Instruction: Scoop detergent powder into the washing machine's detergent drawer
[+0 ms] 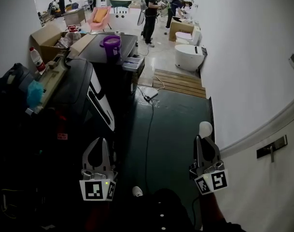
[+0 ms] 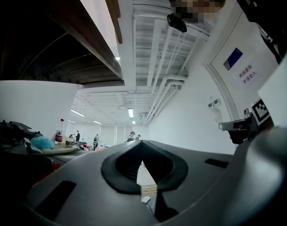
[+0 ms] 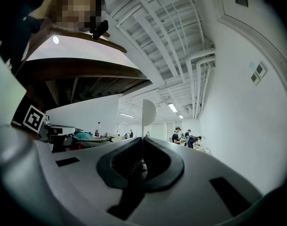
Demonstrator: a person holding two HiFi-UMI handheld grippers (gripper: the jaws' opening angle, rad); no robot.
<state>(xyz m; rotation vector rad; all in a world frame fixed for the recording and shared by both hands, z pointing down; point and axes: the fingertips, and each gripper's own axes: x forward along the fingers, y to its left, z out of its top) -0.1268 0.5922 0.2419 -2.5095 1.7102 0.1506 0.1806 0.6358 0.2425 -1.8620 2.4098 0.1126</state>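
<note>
Down at lower right, the right gripper (image 1: 201,140) grasps the handle of a white scoop (image 1: 205,128), while the left gripper (image 1: 100,146) at lower left is clenched empty.

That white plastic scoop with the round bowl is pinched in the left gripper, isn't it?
No: the white plastic scoop with the round bowl is pinched in the right gripper, not the left gripper, as the right gripper view shows.
</note>
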